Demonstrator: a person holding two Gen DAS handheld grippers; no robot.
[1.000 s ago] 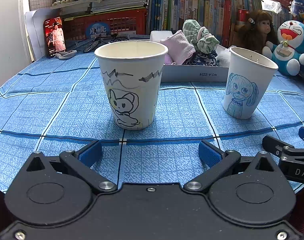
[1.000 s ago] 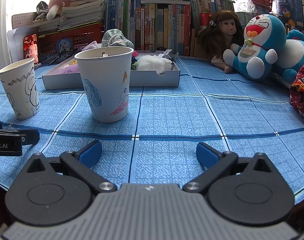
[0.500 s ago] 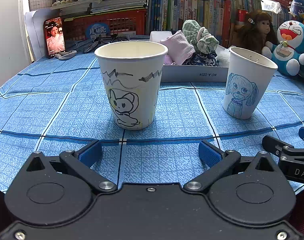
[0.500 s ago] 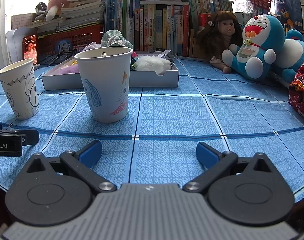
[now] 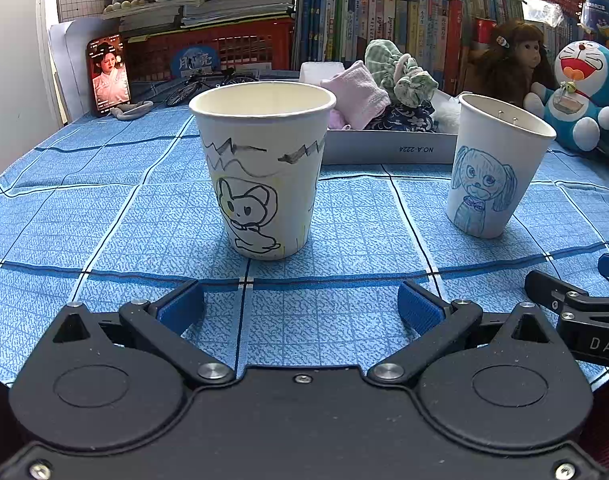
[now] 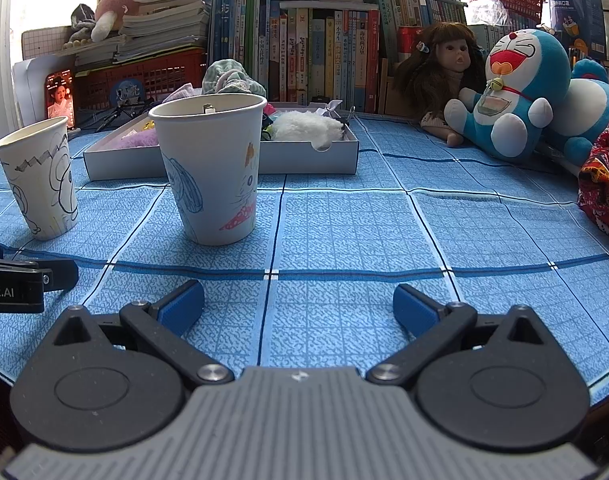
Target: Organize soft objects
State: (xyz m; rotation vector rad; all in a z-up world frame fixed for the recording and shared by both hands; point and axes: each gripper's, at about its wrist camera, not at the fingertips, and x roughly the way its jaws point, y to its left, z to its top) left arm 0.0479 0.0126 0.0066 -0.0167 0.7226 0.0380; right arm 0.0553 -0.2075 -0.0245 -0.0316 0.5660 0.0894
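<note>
My left gripper (image 5: 300,304) and right gripper (image 6: 298,306) both sit low over the blue tablecloth (image 6: 344,232), jaws wide, holding nothing. Soft objs, incl. pink cloth (image 5: 356,94) and white fluffy item (image 6: 306,126), lie in the white tray (image 6: 308,156) behind two upright paper cups: black-drawing cup (image 5: 262,168) in front of left gripper, blue-drawing cup (image 6: 212,172) fwd-left of right gripper.

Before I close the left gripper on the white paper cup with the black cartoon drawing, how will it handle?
The white paper cup with the black cartoon drawing looks thin-walled, so it would probably dent under a firm squeeze. It appears empty, so likely very light. It is tall, with a base narrower than its rim, so a sideways push could tip it or slide it across the blue checked tablecloth.
</note>
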